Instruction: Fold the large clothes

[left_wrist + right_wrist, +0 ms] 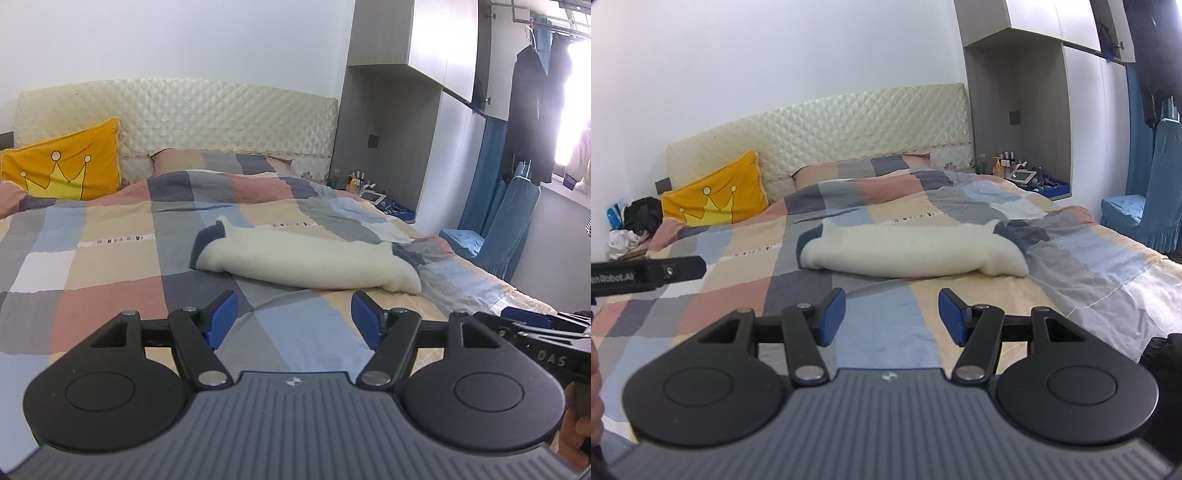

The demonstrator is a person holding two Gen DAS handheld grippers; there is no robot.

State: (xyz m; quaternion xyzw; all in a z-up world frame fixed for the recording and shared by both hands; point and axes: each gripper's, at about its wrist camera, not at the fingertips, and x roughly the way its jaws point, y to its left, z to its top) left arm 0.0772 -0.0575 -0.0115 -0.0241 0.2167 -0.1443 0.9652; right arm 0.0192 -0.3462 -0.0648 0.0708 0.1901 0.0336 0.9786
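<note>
I hold my left gripper (291, 317) low over the checked bedspread (110, 258), tipped a little down toward it. Its blue pads (221, 317) stand wide apart with nothing between them. My right gripper (892, 315) sits just beside it at the same tilt, also open and empty, a bit less wide. The folded fleece garment (295, 258), cream with a dark grey edge, lies in the middle of the bed ahead of both grippers, apart from them. A yellow crown pillow (66, 166) leans by the padded headboard (203, 114).
</note>
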